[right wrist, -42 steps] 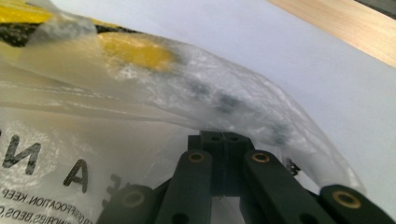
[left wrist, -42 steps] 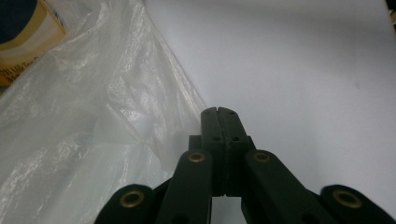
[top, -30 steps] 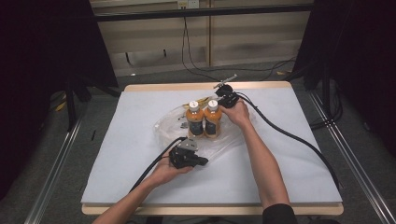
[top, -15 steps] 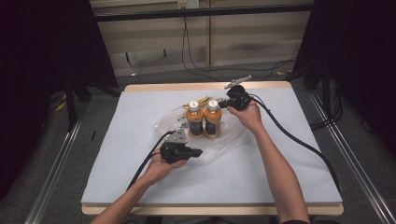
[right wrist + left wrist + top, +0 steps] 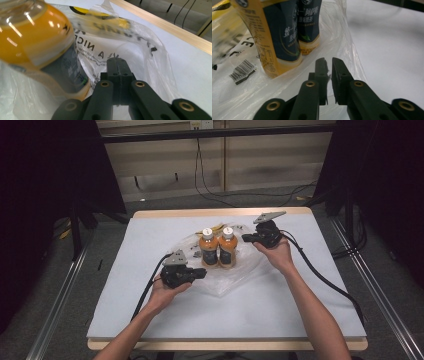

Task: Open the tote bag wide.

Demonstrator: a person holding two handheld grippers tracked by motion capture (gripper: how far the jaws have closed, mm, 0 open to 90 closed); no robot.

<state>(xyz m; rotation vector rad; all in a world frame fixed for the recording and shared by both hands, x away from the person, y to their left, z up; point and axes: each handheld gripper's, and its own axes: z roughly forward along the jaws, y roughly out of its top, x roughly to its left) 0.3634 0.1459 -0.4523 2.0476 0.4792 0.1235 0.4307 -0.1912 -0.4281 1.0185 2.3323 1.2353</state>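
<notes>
- High view: the clear, crinkled plastic bag [image 5: 235, 275] lies spread on the white table cover [image 5: 125, 315], between the two claws, with two upright orange drink bottles with dark labels and white caps [image 5: 219, 247] standing side by side on it; their long axes are vertical.
- Left claw [image 5: 202, 274] sits at the bag's near-left edge, the bottles just ahead of it and to its left in the left gripper view [image 5: 282, 32]. It is the nearer one to the bag's loose edge.
- Right claw [image 5: 246, 238] sits just beside the right-hand bottle, near its upper half.
- Both forearms reach in low, claws pointing inward toward the bottles, roughly level.
- Left jaws have just been easing apart, a slim gap between them with only a wisp of film there, nothing pinched.
- Right claw [image 5: 119, 63] is pressed together; whether film is pinched, I cannot tell.
</notes>
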